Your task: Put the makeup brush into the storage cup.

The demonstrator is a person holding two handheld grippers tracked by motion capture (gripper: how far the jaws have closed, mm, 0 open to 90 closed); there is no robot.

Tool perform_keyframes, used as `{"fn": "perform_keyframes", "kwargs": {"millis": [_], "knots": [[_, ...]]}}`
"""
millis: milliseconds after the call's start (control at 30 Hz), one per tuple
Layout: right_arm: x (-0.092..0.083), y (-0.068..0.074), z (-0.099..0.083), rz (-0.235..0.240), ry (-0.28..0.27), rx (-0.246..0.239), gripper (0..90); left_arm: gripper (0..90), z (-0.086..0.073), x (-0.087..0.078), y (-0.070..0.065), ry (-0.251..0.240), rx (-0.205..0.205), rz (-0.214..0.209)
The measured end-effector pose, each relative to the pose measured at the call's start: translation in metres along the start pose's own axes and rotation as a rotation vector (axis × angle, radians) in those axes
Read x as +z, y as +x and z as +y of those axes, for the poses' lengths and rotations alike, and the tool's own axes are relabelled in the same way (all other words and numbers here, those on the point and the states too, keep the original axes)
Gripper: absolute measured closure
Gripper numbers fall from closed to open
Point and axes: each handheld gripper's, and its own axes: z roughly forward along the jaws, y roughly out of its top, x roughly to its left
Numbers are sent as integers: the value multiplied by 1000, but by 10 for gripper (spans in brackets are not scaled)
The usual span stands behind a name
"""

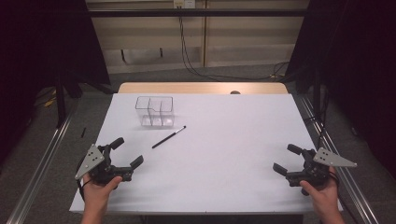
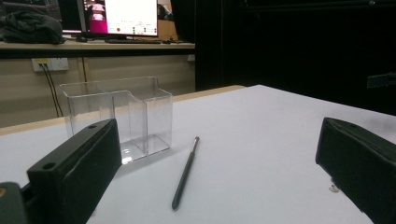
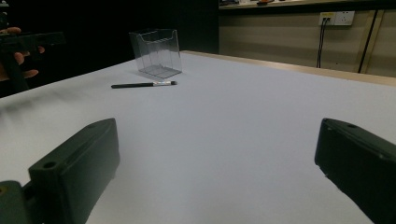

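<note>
Item: slim black makeup brush [image 1: 168, 137] lying loose beside clear divided organizer [image 1: 155, 111] toward tabletop's far-left corner; left gripper [image 1: 125, 152], right gripper [image 1: 287, 158] jaws spread, empty; risk: brush rolling from a glancing pinch.

Standing on grey floor [image 1: 233, 74], with a white sheet covering the wooden table [image 1: 201, 87]. Running along both sides, metal rails [image 1: 42, 154]. Hanging dark at left and right, black curtains [image 1: 359, 56]. Trailing down the beige wall [image 1: 252, 42], cables [image 1: 187, 51]. Glowing on a shelf [image 2: 93, 45], a monitor [image 2: 121, 16]; sitting below, a socket [image 2: 49, 64].
</note>
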Motion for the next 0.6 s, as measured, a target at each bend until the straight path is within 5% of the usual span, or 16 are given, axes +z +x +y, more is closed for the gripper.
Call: {"fn": "perform_keyframes", "kwargs": {"millis": [367, 433, 567, 600], "knots": [[2, 1, 0, 1, -3, -3, 0, 2, 1, 10, -4, 2, -20, 3], [3, 1, 0, 6, -4, -9, 0, 3, 3, 12, -4, 20, 10, -2], [2, 2, 0, 12, 4, -19, 0, 4, 6, 20, -7, 5, -18, -2], [2, 2, 0, 15, 3, -16, 0, 4, 7, 22, -6, 26, 9, -4]]}}
